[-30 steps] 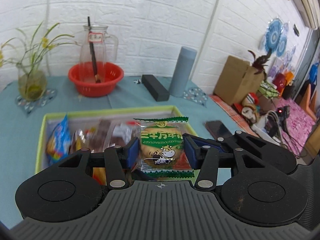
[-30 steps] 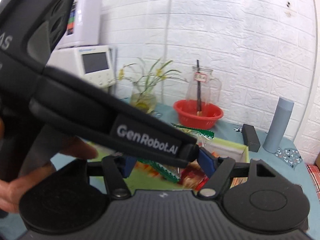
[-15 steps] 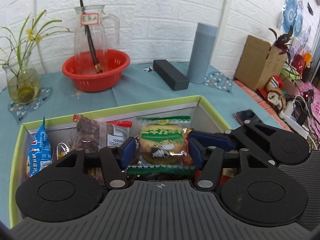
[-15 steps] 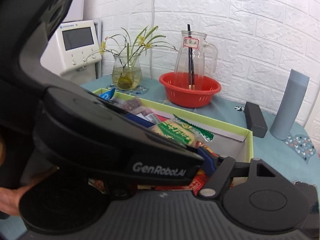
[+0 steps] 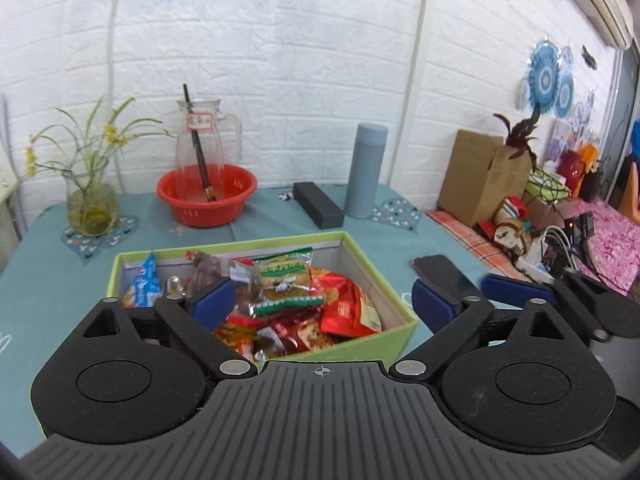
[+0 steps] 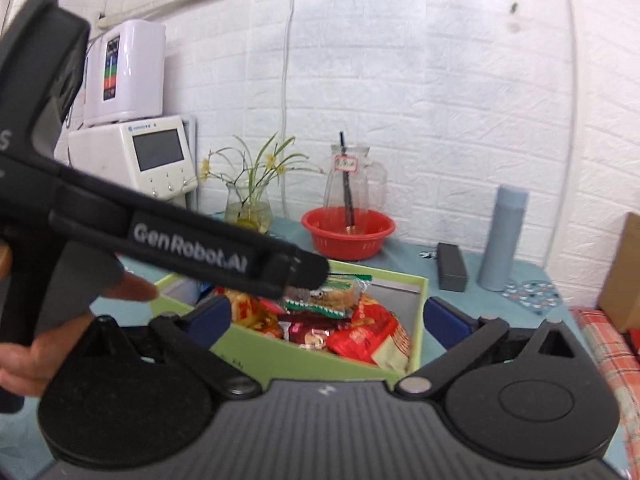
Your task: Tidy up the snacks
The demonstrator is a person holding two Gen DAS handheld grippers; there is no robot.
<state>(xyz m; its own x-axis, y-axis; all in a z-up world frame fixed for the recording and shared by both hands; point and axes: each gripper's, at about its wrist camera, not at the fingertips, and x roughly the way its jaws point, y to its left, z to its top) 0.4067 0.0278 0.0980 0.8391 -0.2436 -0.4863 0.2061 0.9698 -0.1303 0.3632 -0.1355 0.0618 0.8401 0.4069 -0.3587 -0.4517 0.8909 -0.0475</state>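
hovering above the green box, the left gripper is spread wide and holds nothing. the green-wrapped cake packet lies on top of the other snacks in the box, near the middle of the worktop. the right gripper is likewise splayed and bare, facing the box's near corner.

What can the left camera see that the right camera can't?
Only the left wrist view shows the black phone on the table beside the box and the blue chip bag in it. Only the right wrist view shows the white machines and the person's hand. Both show the green snack box, the green cookie packet on top, the red basket and the grey bottle.
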